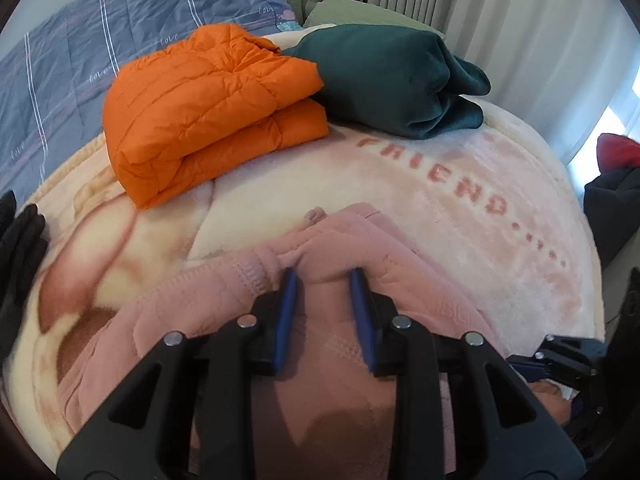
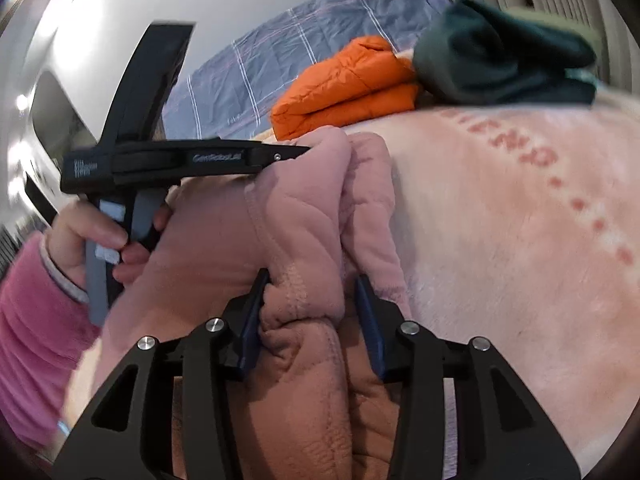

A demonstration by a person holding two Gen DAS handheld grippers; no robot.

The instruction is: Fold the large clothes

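Note:
A pink fleece garment [image 1: 320, 248] lies bunched on the pale pink blanket [image 1: 460, 208]. My left gripper [image 1: 323, 278] is shut on a fold of it near a ribbed cuff. My right gripper [image 2: 314, 280] is shut on another thick fold of the pink garment [image 2: 304, 208]. In the right wrist view the left gripper [image 2: 304, 148] comes in from the left, held by a hand, with its tips at the garment's upper edge. The two grippers hold the garment close together.
A folded orange puffer jacket [image 1: 208, 108] and a folded dark green sweatshirt [image 1: 392, 76] lie at the far side of the blanket. A blue checked quilt [image 1: 100, 40] lies beyond. Curtains [image 1: 500, 4] hang behind. Dark clothes [image 1: 612, 200] sit at the right edge.

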